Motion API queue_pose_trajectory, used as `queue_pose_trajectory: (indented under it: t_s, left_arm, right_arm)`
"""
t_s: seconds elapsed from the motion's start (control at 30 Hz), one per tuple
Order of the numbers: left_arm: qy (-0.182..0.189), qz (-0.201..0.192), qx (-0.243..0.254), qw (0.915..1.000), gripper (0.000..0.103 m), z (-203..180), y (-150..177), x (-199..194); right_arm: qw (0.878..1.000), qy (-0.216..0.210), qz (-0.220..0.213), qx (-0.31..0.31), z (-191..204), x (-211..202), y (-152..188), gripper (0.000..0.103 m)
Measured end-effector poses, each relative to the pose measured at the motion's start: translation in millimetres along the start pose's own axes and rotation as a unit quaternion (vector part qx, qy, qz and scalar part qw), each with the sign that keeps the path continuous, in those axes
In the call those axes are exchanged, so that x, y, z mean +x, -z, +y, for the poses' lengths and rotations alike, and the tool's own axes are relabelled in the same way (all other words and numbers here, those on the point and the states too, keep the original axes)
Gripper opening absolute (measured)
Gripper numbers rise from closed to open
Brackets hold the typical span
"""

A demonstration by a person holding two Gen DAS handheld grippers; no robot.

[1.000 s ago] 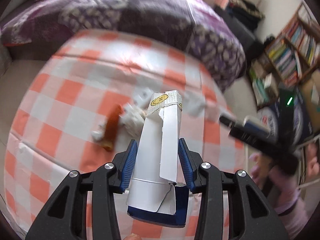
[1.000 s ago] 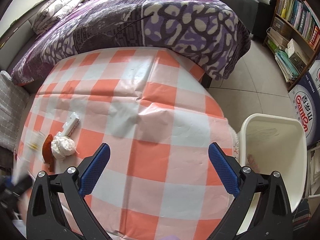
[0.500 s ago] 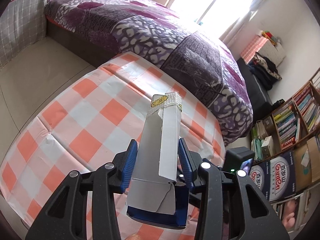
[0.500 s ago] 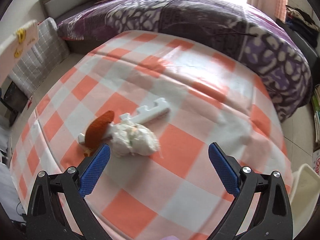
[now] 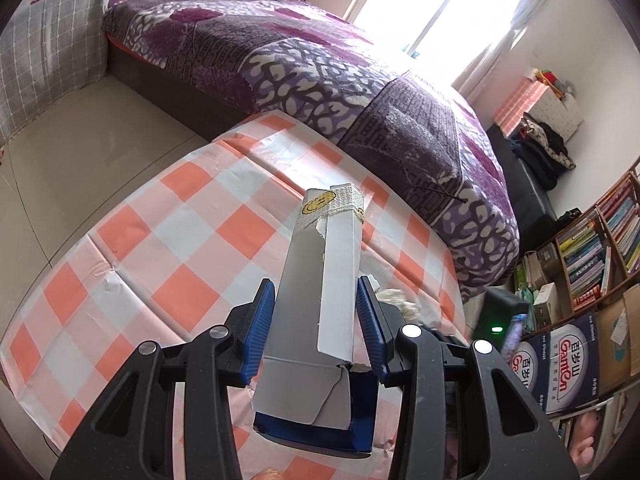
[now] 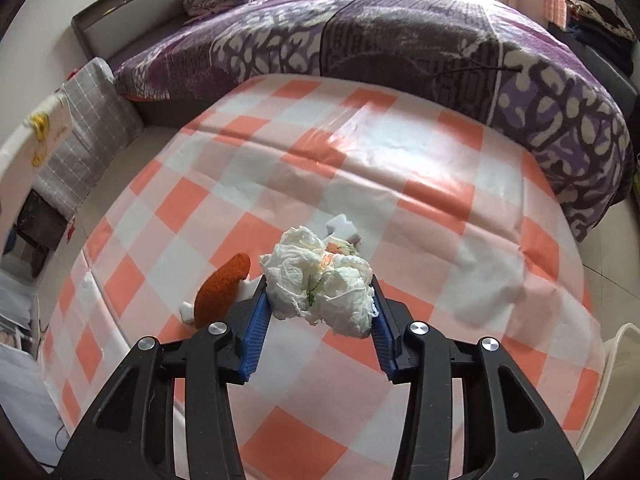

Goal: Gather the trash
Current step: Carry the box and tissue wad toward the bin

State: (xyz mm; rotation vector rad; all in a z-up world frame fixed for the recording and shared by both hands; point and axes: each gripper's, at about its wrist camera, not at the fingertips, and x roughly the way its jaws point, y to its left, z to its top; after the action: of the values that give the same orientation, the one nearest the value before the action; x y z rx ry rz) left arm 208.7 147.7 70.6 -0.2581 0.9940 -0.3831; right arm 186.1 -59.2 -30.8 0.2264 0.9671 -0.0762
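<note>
My left gripper (image 5: 316, 316) is shut on a long white cardboard box (image 5: 320, 280) with a yellow smiley sticker at its far end, held above the checked table (image 5: 160, 264). My right gripper (image 6: 318, 308) is shut on a crumpled white tissue wad (image 6: 320, 280) with orange and green stains, low over the table (image 6: 440, 216). An orange-brown piece (image 6: 222, 286) and a white plastic piece (image 6: 342, 226) lie on the cloth right behind the wad. The box's end shows at the left edge of the right wrist view (image 6: 24, 148).
A white bin (image 6: 622, 376) stands off the table's right edge. A bed with a purple quilt (image 6: 400, 40) borders the far side. A bookshelf (image 5: 592, 248) and cartons (image 5: 568, 360) stand to the right. A grey checked cushion (image 5: 48, 52) stands at the left.
My right gripper has moved in and closed on the tissue wad, which lay free on the cloth before. My left gripper has lifted and tilted away with the box still held.
</note>
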Motion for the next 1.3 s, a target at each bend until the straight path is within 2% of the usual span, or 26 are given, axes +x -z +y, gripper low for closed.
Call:
queue_pose_trajectory:
  t_s: [0.37,0.7,0.97,1.13,1.3]
  left_arm:
    - [-0.041,-0.047,0.021,0.9978,0.042,-31,10,-3]
    - [-0.088,-0.089,0.057,0.9905,0.042,-71,30,3]
    - [-0.093,-0.074,0.096,0.9882,0.042,-108,52,24]
    - [-0.08,-0.061,0.124,0.9871,0.042,-139,67,36]
    - [-0.059,-0.046,0.151,0.9857,0.042,-171,80,45]
  right_arm:
    - [0.996,0.051,-0.061,0.032,-38,-72,-18,0.044]
    - [0.989,0.102,-0.087,0.055,-75,-115,0,0.044]
    - [0.985,0.123,-0.094,0.073,-109,-123,18,0.044]
    - [0.982,0.13,-0.097,0.094,-134,-135,24,0.044]
    - [0.979,0.138,-0.077,0.131,-167,-141,32,0.044]
